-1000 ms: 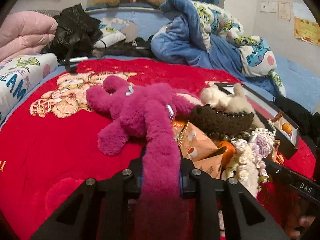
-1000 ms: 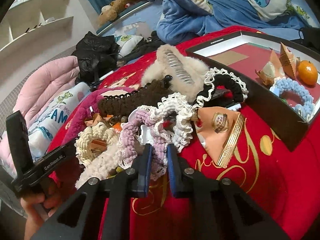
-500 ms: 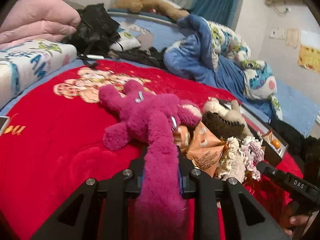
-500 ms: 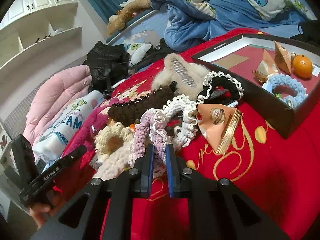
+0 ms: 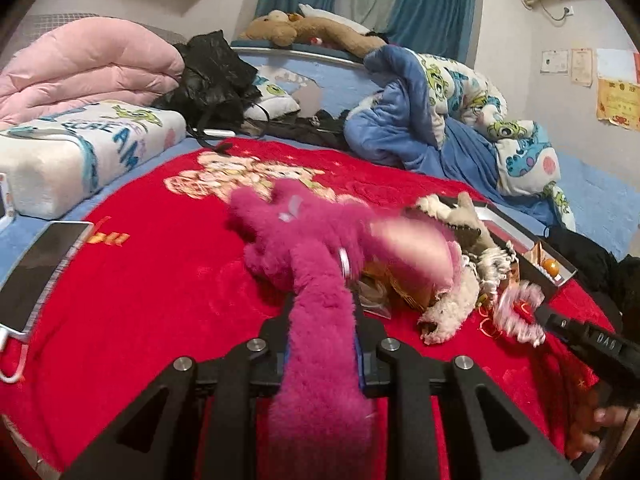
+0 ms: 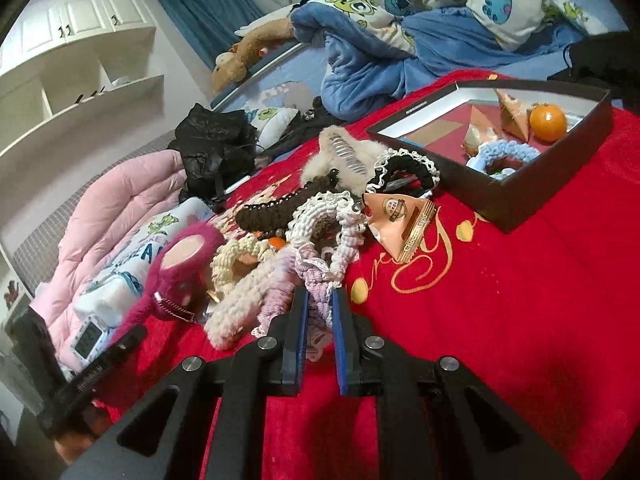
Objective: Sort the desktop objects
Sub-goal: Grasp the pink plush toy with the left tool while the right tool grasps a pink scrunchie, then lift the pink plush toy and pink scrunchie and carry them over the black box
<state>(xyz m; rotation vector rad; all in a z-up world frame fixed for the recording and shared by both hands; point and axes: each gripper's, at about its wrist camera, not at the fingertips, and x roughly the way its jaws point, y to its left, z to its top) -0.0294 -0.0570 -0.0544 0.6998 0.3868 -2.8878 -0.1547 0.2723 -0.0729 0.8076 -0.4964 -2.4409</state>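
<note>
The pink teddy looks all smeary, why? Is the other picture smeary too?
Left wrist view: the magenta plush toy is motion-blurred, and so is the pale pink scrunchie; the bedding behind stays sharp. Right wrist view: mostly crisp, though the fisheye lens bends the black box.

The plush toy (image 5: 304, 240) is smeared by motion in the left view, its pale face a blur, and its limb runs off the bottom edge. The left gripper's fingertips (image 5: 320, 332) are hidden under that fur. A pink scrunchie (image 5: 516, 312) is blurred too. The box (image 6: 552, 184) hides part of its contents behind its near wall, possibly a green scrap.
</note>
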